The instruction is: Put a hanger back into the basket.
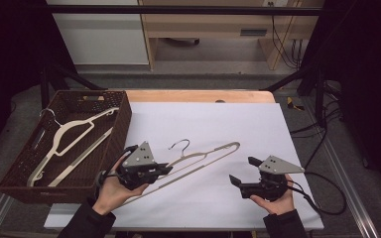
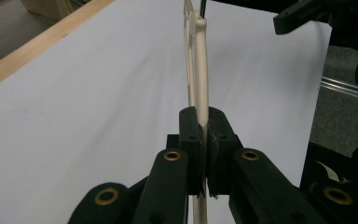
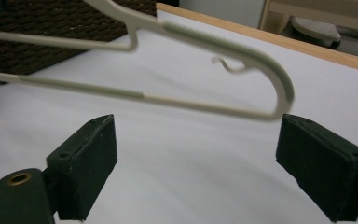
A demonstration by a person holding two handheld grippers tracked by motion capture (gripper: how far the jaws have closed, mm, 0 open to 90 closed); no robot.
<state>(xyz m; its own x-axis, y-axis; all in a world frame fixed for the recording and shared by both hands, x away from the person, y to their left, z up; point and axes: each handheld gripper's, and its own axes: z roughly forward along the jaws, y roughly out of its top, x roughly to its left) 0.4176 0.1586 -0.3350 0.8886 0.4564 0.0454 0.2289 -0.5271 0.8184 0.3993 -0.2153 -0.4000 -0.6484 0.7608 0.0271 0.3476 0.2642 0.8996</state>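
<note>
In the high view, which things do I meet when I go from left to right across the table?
Brown basket with a hanger in it → left gripper shut on the cream hanger → right gripper, open.

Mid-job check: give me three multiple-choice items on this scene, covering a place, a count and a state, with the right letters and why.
1. Where is the brown woven plastic basket?
A. left of the white sheet
B. right of it
C. on the floor

2. How many cream plastic hangers lie inside it?
A. none
B. one
C. three

3. The left claw is:
A. wide open
B. shut on the cream plastic hanger above the sheet
C. holding a cable

A: the basket sits at the white sheet's left edge.
B: one basket hanger lies there.
B: the pads clamp the hanger's bar.
</note>
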